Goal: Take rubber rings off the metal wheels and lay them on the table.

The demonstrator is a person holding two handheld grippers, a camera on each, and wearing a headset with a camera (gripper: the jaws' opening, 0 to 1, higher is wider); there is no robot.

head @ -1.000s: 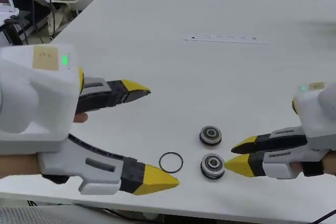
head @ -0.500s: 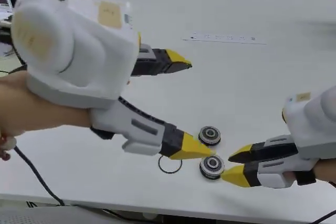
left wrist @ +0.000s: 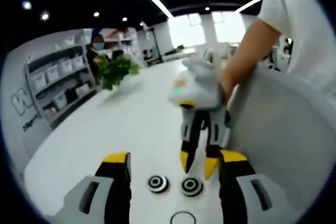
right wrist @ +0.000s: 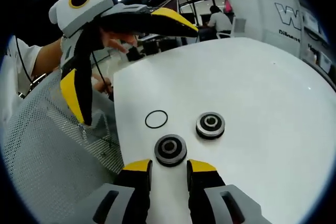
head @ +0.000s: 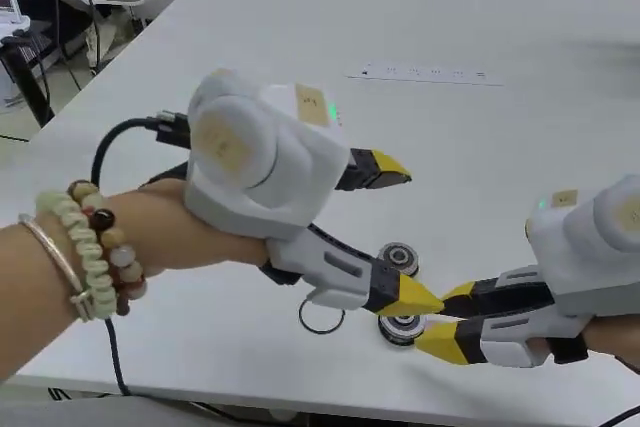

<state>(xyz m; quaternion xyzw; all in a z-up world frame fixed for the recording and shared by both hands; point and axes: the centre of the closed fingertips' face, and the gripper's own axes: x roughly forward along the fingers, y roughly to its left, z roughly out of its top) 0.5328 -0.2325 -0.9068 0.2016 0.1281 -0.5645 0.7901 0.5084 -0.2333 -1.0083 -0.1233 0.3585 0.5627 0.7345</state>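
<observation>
Right gripper [right wrist: 169,165] at lower centre of its view, jaws a little apart, empty. Nearer metal wheel [right wrist: 170,149], rubber ring on, sits dead ahead just beyond the tips. Left gripper [left wrist: 175,157], jaws wide apart, faces it from the opposite side. Loose rubber ring [right wrist: 156,119] lies on the table [right wrist: 252,87], upper left of the wheel.

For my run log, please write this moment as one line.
right gripper open, at near wheel | left gripper wide open, close by | far wheel free | one ring flat on table

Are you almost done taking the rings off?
One rubber ring lies loose on the table. The right gripper, open, points at the near wheel; the left gripper hovers open above. It and the far wheel look dark-rimmed, so rings seem left.
</observation>
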